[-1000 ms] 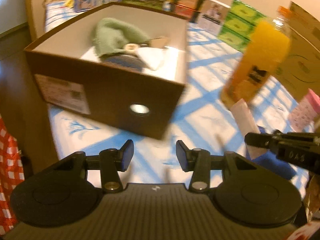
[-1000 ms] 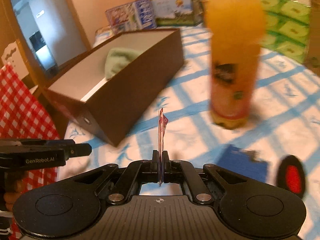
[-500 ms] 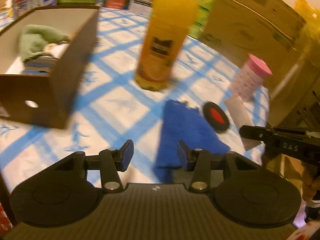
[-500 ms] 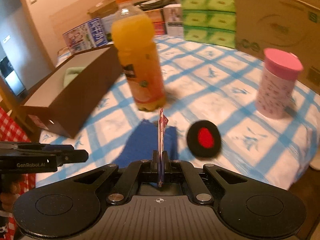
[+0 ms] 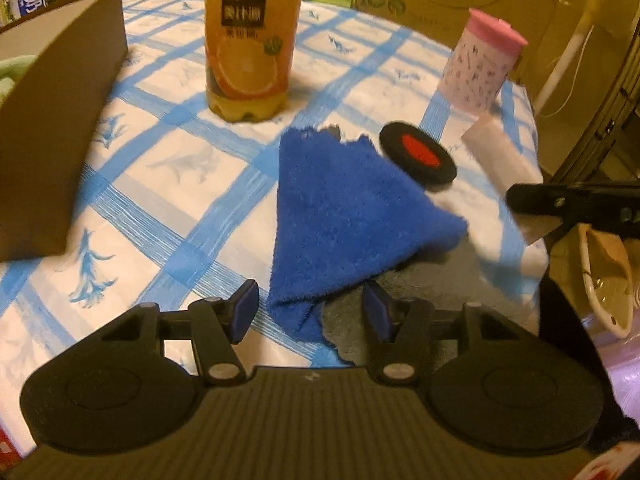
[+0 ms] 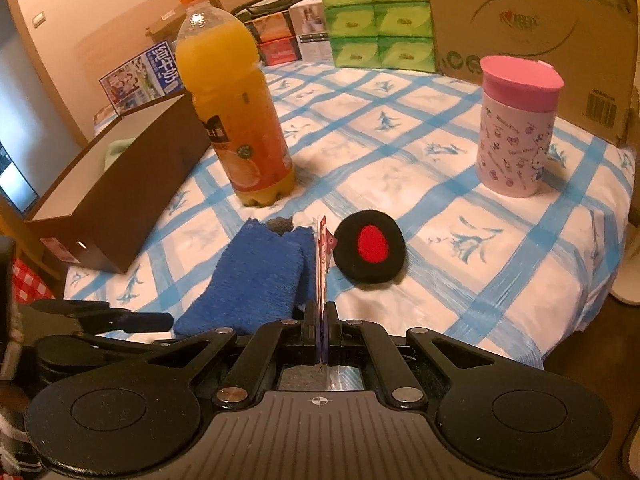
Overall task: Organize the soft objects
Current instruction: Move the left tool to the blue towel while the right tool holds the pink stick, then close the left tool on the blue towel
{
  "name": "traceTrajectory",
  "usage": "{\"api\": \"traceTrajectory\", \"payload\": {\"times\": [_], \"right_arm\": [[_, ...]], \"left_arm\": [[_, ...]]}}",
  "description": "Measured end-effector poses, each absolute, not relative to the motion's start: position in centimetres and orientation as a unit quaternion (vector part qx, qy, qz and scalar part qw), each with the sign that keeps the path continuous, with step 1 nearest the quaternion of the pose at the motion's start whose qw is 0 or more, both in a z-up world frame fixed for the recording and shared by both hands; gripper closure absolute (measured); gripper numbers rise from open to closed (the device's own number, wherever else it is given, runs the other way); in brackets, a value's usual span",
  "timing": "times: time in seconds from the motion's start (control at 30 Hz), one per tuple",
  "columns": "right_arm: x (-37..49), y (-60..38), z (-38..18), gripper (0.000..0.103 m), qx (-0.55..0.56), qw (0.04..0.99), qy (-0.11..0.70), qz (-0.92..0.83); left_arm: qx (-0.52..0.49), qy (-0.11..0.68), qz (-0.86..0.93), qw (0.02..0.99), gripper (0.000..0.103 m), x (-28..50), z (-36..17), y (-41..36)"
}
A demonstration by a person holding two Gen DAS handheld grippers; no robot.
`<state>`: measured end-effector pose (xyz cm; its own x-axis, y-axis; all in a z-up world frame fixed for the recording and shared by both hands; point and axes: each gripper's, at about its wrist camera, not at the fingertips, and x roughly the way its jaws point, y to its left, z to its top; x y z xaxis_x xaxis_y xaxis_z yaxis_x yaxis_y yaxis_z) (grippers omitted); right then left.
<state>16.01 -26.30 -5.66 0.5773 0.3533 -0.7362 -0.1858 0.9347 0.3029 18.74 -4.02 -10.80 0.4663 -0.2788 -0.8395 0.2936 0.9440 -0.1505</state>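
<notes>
A folded blue towel [image 5: 352, 208] [image 6: 256, 276] lies on the checked tablecloth over a grey cloth [image 5: 360, 344]. Its near corner sits between the fingers of my left gripper [image 5: 311, 308], whose jaws are opening and do not press on it. A round black pad with a red centre [image 5: 418, 156] [image 6: 370, 245] lies just right of the towel. My right gripper [image 6: 323, 320] is shut on a thin flat packet [image 6: 322, 248] held on edge; it also shows in the left wrist view as a white packet [image 5: 496, 152]. A green cloth [image 6: 116, 150] lies in the brown box [image 6: 120, 184].
An orange juice bottle [image 5: 248, 40] [image 6: 236, 128] stands behind the towel, and a pink-lidded cup [image 5: 480, 68] [image 6: 518, 128] to the right. The brown box [image 5: 52, 120] is at the left. Green tissue packs [image 6: 376, 20] and a cardboard carton [image 6: 528, 20] line the back.
Both views have swung right, from the brown box to the blue towel and black pad. My left gripper has come down close over the towel's near corner with wider jaws. The right gripper still holds the packet.
</notes>
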Motion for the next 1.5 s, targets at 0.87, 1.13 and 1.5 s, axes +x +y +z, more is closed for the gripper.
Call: {"api": "traceTrajectory", "payload": {"times": [0.87,1.13,1.5], "right_arm": [[14.5,-25.0,-3.9,0.102,0.104,0.889,0.409,0.175],[14.1,-23.2,-4.2,0.102,0.093,0.880,0.421,0.200],[14.5,-21.4,-5.2,0.102,0.088,0.868,0.436,0.220]], "left_arm": [[0.011,0.332,-0.083,0.940,0.096,14.2,1.5,2.7],[-0.022,0.471,-0.084,0.878,0.091,12.6,-8.1,2.9],[-0.124,0.462,-0.100,0.872,0.036,12.5,-4.4,5.1]]}}
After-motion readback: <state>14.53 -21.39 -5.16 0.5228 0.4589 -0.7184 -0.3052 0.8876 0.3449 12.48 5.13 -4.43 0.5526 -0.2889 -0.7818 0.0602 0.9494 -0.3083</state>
